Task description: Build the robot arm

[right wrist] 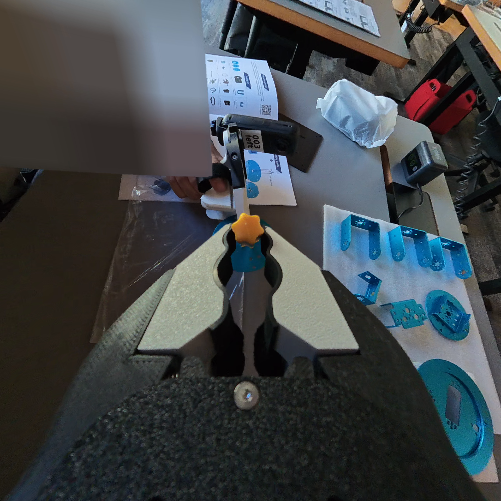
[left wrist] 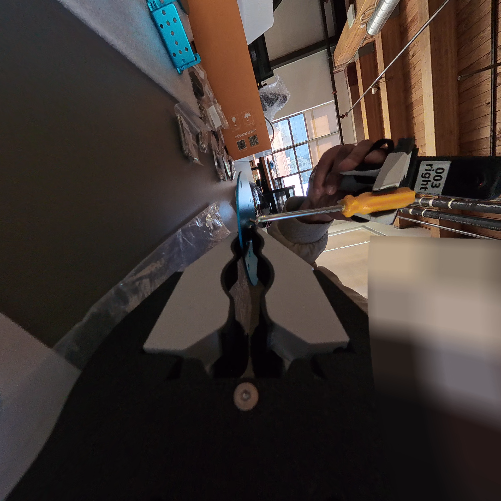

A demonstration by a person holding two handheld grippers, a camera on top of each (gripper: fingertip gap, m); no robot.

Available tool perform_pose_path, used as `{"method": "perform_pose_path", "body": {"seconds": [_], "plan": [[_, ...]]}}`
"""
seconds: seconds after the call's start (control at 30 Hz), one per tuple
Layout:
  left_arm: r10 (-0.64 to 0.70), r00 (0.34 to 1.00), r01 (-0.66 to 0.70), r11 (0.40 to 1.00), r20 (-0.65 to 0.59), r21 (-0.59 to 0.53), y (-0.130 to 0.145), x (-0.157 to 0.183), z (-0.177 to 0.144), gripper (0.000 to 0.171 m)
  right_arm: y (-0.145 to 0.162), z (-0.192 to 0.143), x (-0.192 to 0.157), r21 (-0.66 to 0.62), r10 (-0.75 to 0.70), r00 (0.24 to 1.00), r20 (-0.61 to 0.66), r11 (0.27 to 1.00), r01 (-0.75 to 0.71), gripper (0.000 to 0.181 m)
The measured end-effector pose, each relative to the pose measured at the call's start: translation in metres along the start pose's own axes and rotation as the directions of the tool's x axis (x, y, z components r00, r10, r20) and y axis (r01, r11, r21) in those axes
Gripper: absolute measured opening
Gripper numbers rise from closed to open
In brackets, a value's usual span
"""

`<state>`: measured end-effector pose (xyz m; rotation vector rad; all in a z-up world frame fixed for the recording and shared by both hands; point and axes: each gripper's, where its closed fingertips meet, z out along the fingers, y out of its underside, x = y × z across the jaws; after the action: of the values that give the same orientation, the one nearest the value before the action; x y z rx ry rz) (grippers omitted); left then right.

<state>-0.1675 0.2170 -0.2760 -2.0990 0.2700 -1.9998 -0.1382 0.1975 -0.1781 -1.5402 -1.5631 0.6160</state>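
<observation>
At the centre of the left wrist view, a blue metal disc is seen edge-on, clamped by its lower rim between the closed-down fingers of the left gripper. The disc is held upright, its flat face turned toward the right of the frame. A small screw appears to sit against that face, though it is too small for its seating to be judged. The tip of a screwdriver is met there: its steel shaft runs from the disc toward the right of the frame, rising slightly, so the long axis of the tool stands close to square with the disc's face. The yellow handle is gripped by the right gripper, whose jaws are closed on it at the right of the frame, with a hand just behind the shaft.

In the right wrist view the same line is looked down: the star-shaped handle end is pinched at the fingertips of the right gripper, and the blue disc shows just beyond and below it at frame centre.

Farther out, blue brackets are laid on a white foam sheet at the right of that frame, and printed sheets lie toward the top. An orange box stands at the upper middle of the left wrist view.
</observation>
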Motion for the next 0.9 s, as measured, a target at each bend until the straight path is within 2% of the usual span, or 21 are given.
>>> {"method": "perform_pose_path", "body": {"seconds": [0.9], "plan": [[0.006, 1.0, -0.006, 1.0, 0.0, -0.002, 0.0004, 0.0004, 0.0005, 0.006, -0.0039, 0.0015, 0.0005, -0.007, 0.007, 1.0, -0.013, 1.0, -0.007, 0.017]]}}
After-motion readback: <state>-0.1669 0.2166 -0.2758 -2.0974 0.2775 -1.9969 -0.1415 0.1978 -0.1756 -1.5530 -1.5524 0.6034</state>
